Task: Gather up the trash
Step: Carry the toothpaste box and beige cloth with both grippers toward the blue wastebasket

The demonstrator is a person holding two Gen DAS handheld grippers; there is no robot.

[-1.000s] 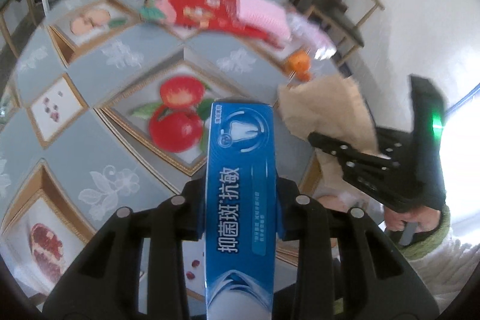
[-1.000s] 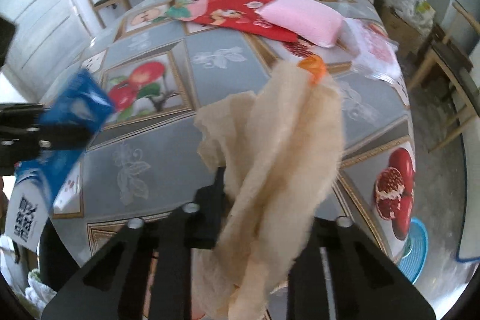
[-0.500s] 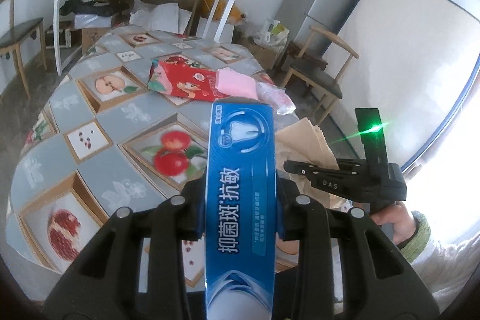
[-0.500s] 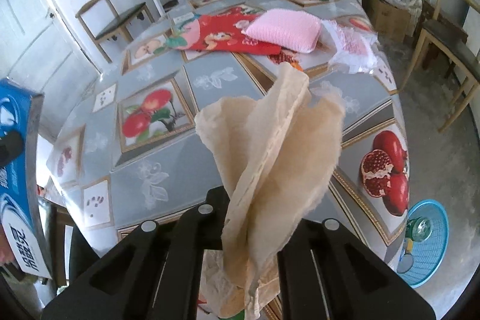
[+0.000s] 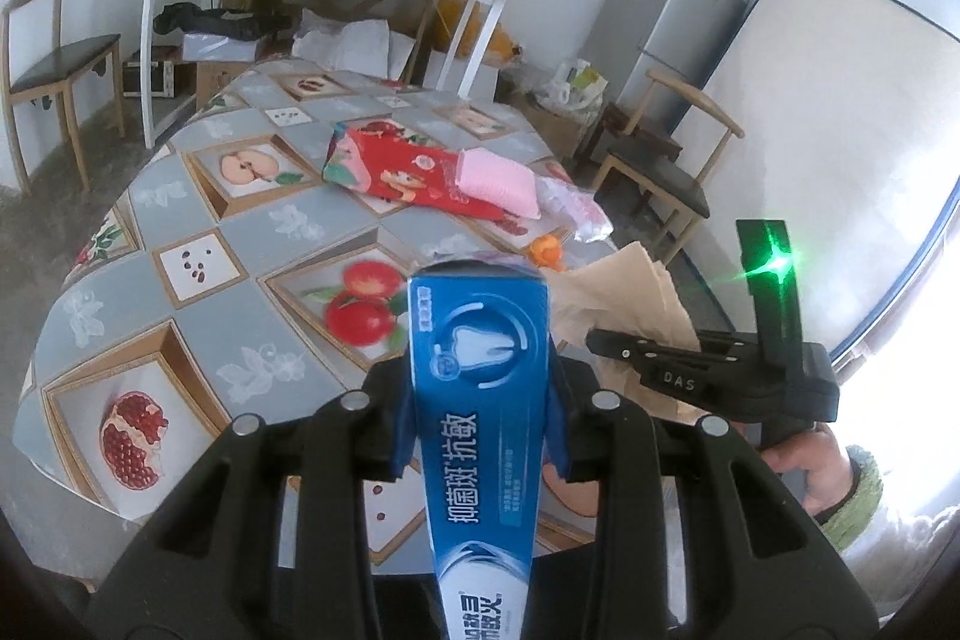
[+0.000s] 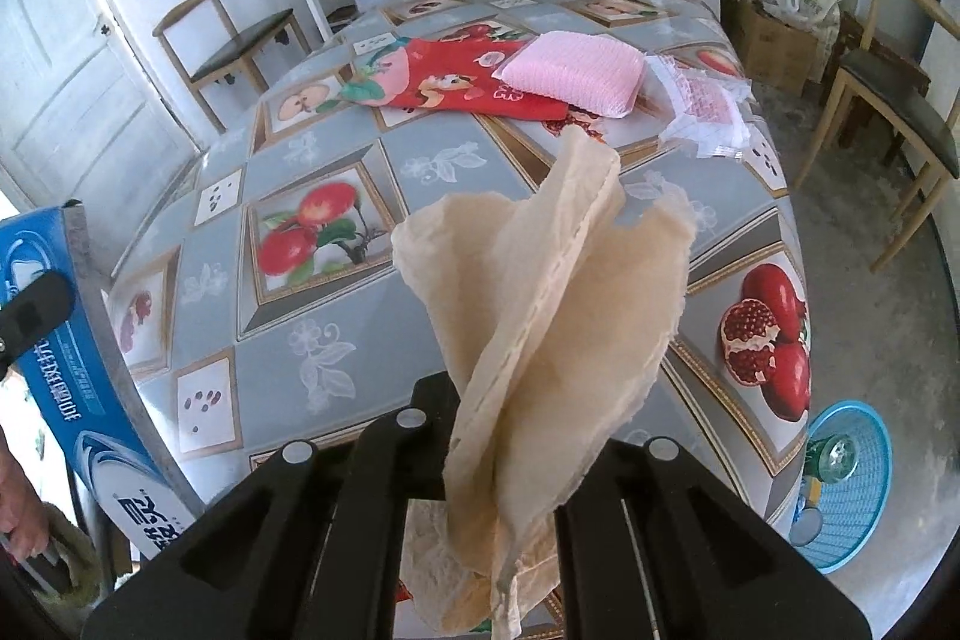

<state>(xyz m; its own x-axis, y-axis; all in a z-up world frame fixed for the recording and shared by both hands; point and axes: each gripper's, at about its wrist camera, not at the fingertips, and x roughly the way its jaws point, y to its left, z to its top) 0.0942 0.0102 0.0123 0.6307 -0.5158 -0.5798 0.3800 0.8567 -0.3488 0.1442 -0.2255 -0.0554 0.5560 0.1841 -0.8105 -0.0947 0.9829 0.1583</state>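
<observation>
My left gripper (image 5: 480, 400) clamps one blue toothpaste box (image 5: 480, 400) across its width; its long axis runs from bottom centre of the frame up and away over the table (image 5: 198, 244). My right gripper (image 6: 498, 436) is pinched tight on one crumpled beige paper napkin (image 6: 552, 316), which fans upward at frame centre. On the tablecloth beyond I count one red printed bag (image 6: 456, 82), one pink sponge (image 6: 570, 70), one clear plastic wrapper (image 6: 702, 106) and one piece of orange peel (image 5: 547, 250). At lower right, one blue basket (image 6: 846, 496) sits on the floor.
</observation>
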